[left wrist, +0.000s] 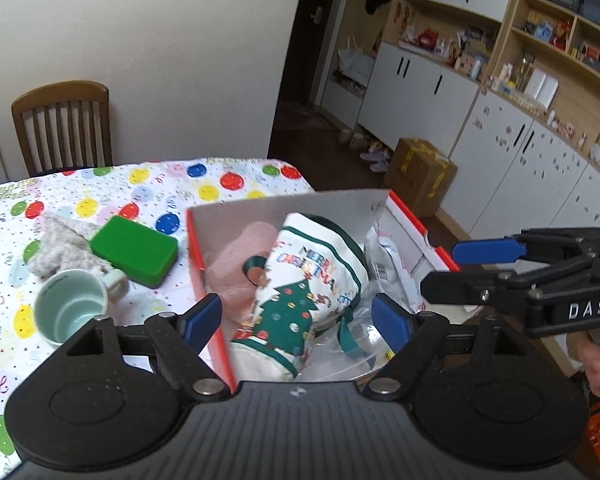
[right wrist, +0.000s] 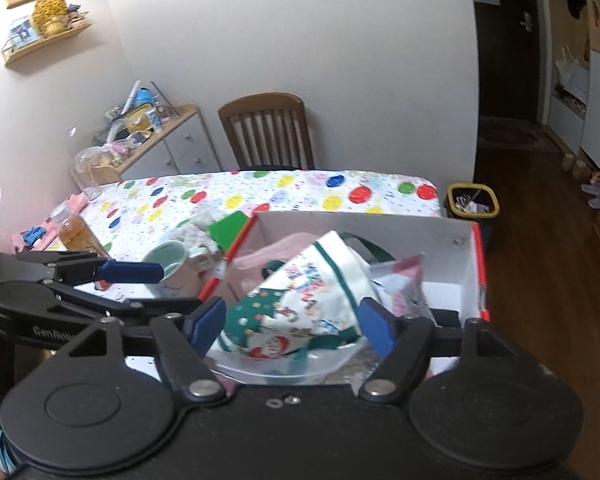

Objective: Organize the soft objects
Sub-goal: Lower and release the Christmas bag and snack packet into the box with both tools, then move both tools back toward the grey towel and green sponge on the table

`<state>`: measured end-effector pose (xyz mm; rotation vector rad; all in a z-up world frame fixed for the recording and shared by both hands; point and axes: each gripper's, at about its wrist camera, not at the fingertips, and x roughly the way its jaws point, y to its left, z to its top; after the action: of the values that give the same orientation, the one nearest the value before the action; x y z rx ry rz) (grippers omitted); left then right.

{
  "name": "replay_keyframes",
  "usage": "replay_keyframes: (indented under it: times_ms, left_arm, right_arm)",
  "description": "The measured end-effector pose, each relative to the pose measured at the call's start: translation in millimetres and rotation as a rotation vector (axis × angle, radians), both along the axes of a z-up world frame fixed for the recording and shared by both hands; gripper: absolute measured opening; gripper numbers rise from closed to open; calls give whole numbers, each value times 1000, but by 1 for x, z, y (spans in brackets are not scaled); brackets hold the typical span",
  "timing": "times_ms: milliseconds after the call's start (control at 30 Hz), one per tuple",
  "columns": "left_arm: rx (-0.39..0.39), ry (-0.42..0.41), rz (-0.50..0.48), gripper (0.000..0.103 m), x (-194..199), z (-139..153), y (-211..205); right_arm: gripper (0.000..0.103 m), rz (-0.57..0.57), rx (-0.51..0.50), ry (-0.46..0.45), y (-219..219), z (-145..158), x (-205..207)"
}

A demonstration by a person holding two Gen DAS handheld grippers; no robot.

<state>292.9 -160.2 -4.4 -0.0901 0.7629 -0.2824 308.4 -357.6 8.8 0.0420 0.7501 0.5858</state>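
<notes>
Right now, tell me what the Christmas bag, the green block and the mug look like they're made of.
Christmas bag: woven cloth, probably canvas; matte, creased, slumps in the box, printed tree.
Green block: looks like a foam sponge or soft plastic; matte, rounded corners, uniform colour. Cannot tell which.
Mug: likely glazed ceramic; thick rim, smooth pale green inside with a soft sheen.

Table (left wrist: 100, 184) bears box (left wrist: 284, 208), mug (left wrist: 72, 308), green case (left wrist: 134, 250).

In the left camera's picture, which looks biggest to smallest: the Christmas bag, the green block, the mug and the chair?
1. Christmas bag, nearest the camera.
2. Chair, though it stands farthest off.
3. Green block and mug look much alike; I would not rank them.
</notes>
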Motion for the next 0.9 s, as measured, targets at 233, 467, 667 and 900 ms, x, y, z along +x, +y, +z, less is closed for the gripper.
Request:
replay_keyframes:
  times_ms: [233, 467, 667, 900]
  left_arm:
    - [-34, -26, 46, 88, -8, 16, 41]
    - [-20, -81, 102, 102, -1, 33, 97]
    - [-40, -83, 168, 103, 23, 37, 147]
    - [-93, -23, 246, 103, 68, 24, 201]
  right_arm:
    - [91, 54, -18, -40, 37, 15, -4]
    - [99, 105, -42, -72, 84, 26, 9]
    - [101, 135, -69, -64, 128, 28, 38]
    - [102, 180, -156, -83, 181, 18, 77]
